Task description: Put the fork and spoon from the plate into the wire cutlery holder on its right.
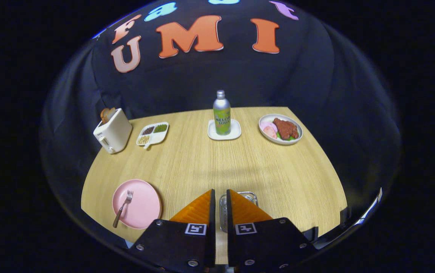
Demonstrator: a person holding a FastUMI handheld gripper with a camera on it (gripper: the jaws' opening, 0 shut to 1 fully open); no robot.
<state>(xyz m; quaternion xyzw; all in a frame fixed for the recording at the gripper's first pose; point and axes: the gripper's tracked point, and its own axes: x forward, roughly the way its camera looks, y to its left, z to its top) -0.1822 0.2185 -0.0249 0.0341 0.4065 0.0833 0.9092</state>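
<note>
- Hanging above the wire cutlery holder (236, 201), the gripper (220, 206) has its fingers drawn nearly together, leaving a narrow slot; something thin and metallic stands in that slot, perhaps the spoon, but I cannot tell whether the fingers press on it.
- The holder's rim peeks out just ahead of the fingertips and below them.
- The fork (123, 208) lies on the pink plate (141, 208), off to the left of the fingers, tines pointing away, handle overhanging the near rim.
- Judged step: the spoon's drop into the holder; the fork is not yet fetched.
- Next move likely calls for swinging left, opening, and closing across the fork's thin handle.
- Far beyond: toaster (112, 131), soda bottle (221, 113), plate of meat (280, 129).
</note>
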